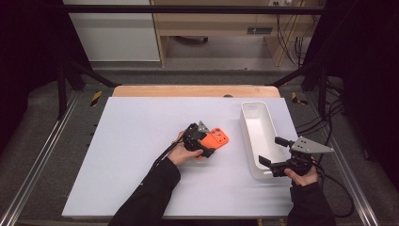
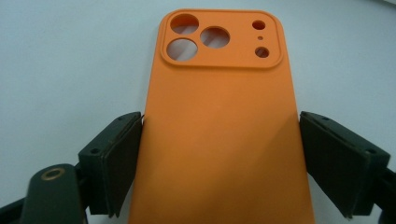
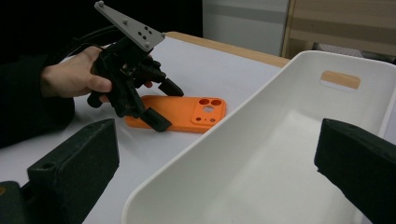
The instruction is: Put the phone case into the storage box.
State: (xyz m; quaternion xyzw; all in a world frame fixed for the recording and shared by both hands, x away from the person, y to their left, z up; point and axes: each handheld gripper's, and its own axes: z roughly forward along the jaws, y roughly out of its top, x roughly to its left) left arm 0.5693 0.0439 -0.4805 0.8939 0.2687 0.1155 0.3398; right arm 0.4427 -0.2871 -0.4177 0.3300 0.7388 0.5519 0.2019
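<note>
Seen nearest the person in the high view: 2 dark sleeves entering from the bottom edge, each hand carrying a black 2-jaw tool. Right gripper (image 1: 272,154) held at the near end of a long white plastic bin (image 1: 248,123), jaws spread wide and gripping nothing, 1 jaw to each side of the bin's near end in the right gripper view, with the bin's smooth inner wall (image 3: 261,154) between them. Bin standing lengthwise on the right part of the pale lavender table mat (image 1: 131,141), with a slot handle cut in its far end wall. Left gripper (image 1: 203,142) lowered at mid-table over a flat orange silicone phone case (image 1: 217,138) lying on the mat, camera cutouts at its far end. In the left gripper view, case (image 2: 219,140) set between the 2 jaws, left pad about touching its edge, right pad just beside the other edge; firm closure on it cannot be told. Same left gripper (image 3: 161,105) seen from the right gripper view, jaws straddling the case (image 3: 187,113) near its plain end. Beyond the mat, a wooden table edge (image 1: 193,91), then grey floor and pale wooden furniture.
</note>
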